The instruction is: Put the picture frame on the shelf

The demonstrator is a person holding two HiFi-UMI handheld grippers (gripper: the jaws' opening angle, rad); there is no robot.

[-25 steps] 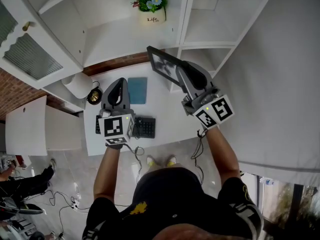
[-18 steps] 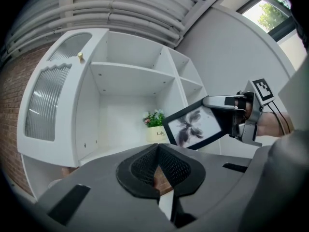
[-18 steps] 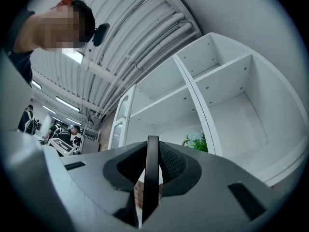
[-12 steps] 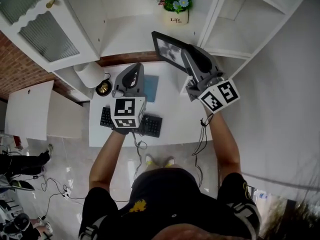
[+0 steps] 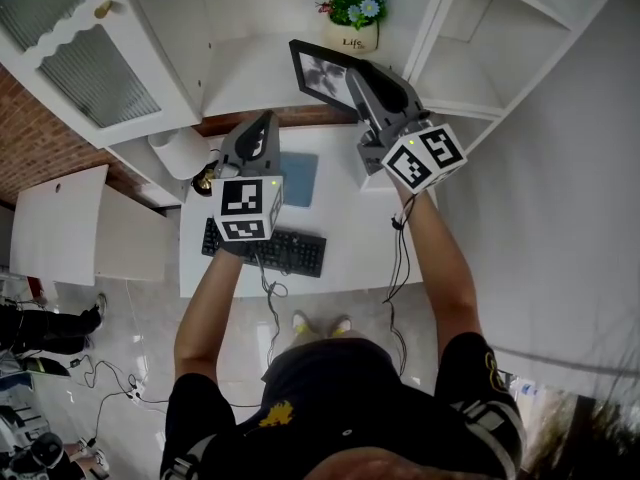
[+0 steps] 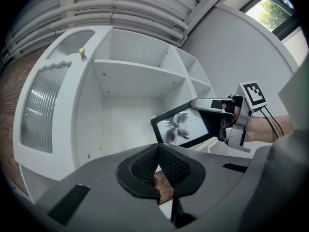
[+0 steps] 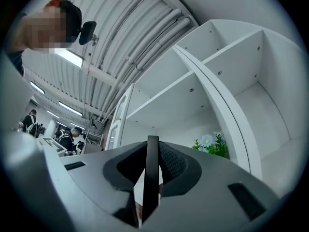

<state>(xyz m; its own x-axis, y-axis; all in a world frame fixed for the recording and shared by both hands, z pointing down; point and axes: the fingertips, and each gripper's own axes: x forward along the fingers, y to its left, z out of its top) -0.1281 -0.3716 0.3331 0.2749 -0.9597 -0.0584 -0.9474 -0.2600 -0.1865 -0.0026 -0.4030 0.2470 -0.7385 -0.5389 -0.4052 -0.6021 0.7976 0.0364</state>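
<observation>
The black picture frame [image 5: 318,72], with a grey flower print, hangs tilted in front of the white shelf [image 5: 250,78], just below the flower pot [image 5: 352,23]. My right gripper [image 5: 362,80] is shut on the frame's right edge. In the right gripper view the frame [image 7: 152,173] shows edge-on between the pads. My left gripper [image 5: 265,120] is shut on nothing and hovers over the desk's back edge, left of the frame. From the left gripper view, the frame [image 6: 184,126] floats before the lower shelf opening [image 6: 126,115], with the right gripper [image 6: 199,103] clamped on its top edge.
A white desk [image 5: 345,238] carries a black keyboard [image 5: 268,249] and a blue pad [image 5: 299,178]. A white roll [image 5: 176,148] and a round gold-and-black object [image 5: 206,179] stand at its back left. A glass cabinet door [image 5: 70,48] hangs open at the left. A divider [image 5: 432,23] splits the shelf.
The right gripper has carried the frame up and left, closer to the flower pot and the shelf. The left gripper has moved forward off the keyboard toward the desk's back edge.
</observation>
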